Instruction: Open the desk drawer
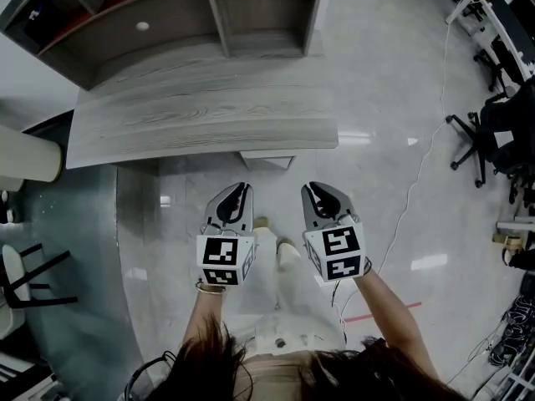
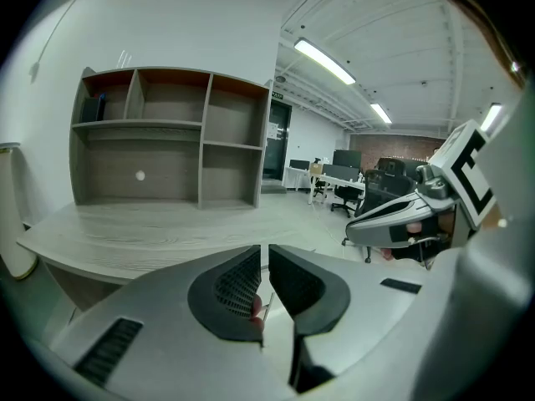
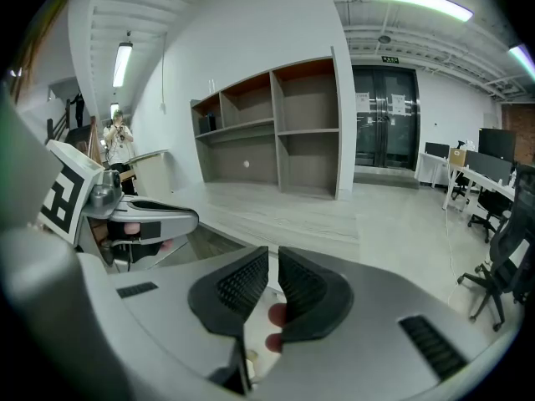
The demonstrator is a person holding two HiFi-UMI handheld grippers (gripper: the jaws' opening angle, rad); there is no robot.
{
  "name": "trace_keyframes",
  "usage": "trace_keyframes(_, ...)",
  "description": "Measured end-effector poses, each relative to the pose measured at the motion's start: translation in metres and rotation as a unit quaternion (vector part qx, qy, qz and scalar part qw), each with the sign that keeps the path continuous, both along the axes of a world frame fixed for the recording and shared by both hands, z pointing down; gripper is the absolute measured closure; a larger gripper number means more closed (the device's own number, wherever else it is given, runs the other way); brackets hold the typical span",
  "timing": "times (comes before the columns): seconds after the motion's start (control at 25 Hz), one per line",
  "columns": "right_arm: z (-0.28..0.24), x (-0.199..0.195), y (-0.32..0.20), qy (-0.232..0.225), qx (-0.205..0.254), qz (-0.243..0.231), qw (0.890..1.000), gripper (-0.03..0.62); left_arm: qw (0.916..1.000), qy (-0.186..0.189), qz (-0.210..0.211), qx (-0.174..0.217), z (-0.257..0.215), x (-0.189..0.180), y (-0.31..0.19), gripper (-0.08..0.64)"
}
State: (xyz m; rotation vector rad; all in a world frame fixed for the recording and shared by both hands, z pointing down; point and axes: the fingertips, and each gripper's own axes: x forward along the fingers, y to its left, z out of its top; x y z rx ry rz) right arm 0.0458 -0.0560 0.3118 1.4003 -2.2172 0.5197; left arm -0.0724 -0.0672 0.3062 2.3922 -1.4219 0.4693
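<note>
Desk (image 1: 201,128), left fingers (image 2: 236,286), right fingers (image 3: 243,285) closed, empty

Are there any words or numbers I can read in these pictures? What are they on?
No text here can be read.
Green sign above the double doors: too small to read.
Sheets stuck on the doors: too small to read.
Cubes on the left gripper and right gripper: black-and-white square patterns, not letters.
</note>
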Motion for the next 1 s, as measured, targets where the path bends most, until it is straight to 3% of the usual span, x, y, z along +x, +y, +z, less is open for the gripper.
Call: trace_keyframes(1.0,0.081,-0.007,-0.033,0.019,-0.047,0.014,0.999,0.552,0.9993,-0.002,-0.013,-0.036,0.08,-0.021,-0.04,0.531)
